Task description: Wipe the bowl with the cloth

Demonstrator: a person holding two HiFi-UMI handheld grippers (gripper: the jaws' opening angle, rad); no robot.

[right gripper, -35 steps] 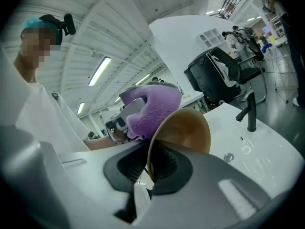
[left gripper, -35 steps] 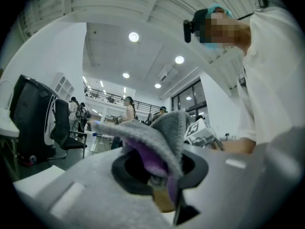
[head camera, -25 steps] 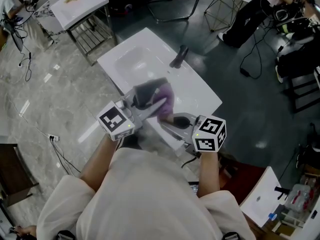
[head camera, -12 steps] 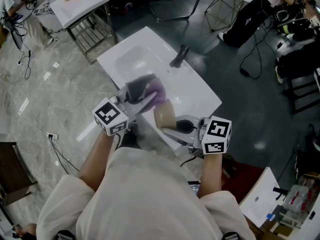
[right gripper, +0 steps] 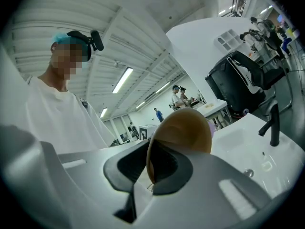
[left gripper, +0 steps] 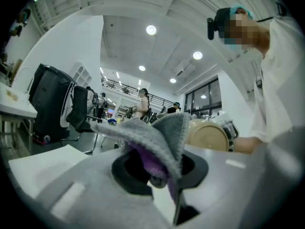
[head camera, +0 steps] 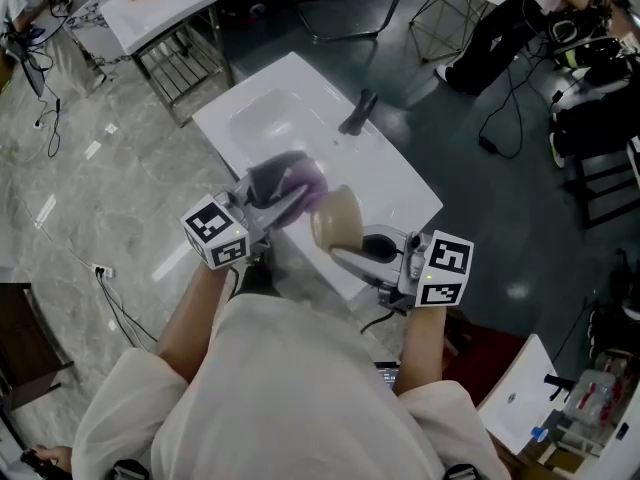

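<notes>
At the left, my left gripper (head camera: 272, 206) was clenched on the grey-and-purple cloth (head camera: 292, 180), with a fold bunched between its jaws and flopping over them. Just to the right, the tan bowl (head camera: 335, 218) hung in the air over the white sink (head camera: 400, 183). My right gripper (head camera: 350, 256) had closed on its rim and was pinching it there. So the bowl lay immediately right of the cloth, and the two grippers pointed roughly toward each other. I judged that the next stroke turned on carrying the cloth rightward onto the bowl's wall. I could not tell whether cloth and bowl already touched. The head view was blurred there, and in the right gripper view the bowl itself hid all but a sliver of purple.
</notes>
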